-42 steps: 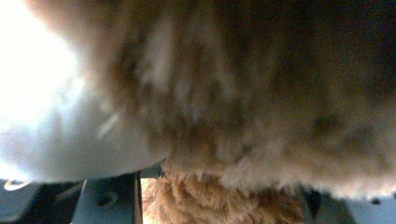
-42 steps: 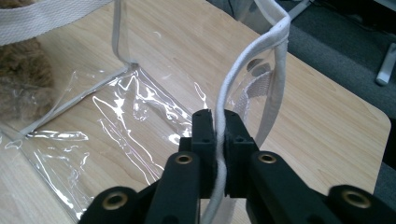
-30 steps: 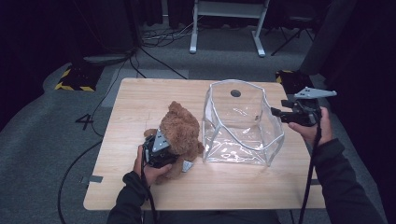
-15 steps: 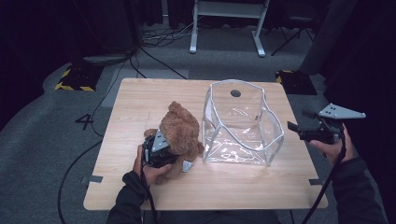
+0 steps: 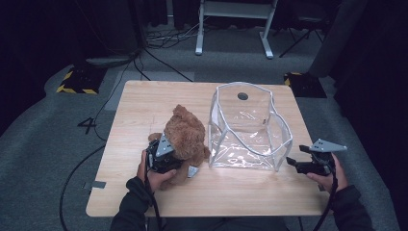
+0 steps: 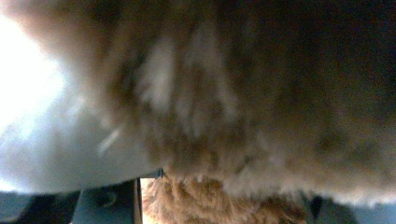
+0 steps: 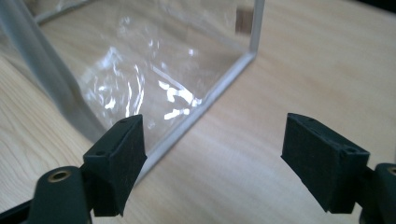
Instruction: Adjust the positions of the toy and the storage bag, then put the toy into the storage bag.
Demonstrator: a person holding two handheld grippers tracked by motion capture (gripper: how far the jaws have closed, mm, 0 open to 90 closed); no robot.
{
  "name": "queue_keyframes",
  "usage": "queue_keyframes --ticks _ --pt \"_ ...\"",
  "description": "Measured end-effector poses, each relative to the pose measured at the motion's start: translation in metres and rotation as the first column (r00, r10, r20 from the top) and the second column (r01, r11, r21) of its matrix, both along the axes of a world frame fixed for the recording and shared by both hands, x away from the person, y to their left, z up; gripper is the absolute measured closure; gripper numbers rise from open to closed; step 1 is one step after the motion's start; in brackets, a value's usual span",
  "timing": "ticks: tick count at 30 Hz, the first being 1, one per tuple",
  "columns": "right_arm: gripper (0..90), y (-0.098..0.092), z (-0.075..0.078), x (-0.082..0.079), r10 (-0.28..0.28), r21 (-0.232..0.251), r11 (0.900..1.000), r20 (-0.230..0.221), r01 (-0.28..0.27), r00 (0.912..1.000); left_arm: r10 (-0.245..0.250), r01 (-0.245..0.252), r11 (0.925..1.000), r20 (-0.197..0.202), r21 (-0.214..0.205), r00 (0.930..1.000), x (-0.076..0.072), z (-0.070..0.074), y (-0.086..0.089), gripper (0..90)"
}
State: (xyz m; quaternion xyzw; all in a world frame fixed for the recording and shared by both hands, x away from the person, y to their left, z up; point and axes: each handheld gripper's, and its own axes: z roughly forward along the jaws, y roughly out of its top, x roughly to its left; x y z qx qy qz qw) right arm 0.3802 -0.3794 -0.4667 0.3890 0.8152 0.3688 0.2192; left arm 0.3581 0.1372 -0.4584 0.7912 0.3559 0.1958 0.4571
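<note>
Gripping the bear [image 5: 185, 139], the left hand-held gripper [image 5: 166, 156] is clamped on its fur at the surface's [image 5: 144, 101] near-left. Right hand-held gripper [image 5: 294, 163], pads just opened and bare, sits beside the bag [image 5: 248, 127], which stands right of the bear.

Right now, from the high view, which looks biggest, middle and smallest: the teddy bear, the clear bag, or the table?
1. Table, biggest.
2. Clear bag, middle.
3. Teddy bear, smallest.
</note>
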Motion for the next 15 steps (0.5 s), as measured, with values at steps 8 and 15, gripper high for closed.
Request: queue_keyframes --ticks 8,15 --pt "22.3 -0.009 -0.031 -0.004 -0.029 -0.008 0.9996 -0.035 0.029 0.999 0.006 -0.006 1.0 0.007 -0.002 1.0 -0.001 -0.001 -0.001 50.1" --pt "21.5 -0.008 -0.043 -0.004 -0.038 -0.012 0.9992 -0.06 0.037 0.9975 0.03 -0.03 0.9996 0.037 0.003 0.9989 -0.004 -0.001 -0.004 52.4"
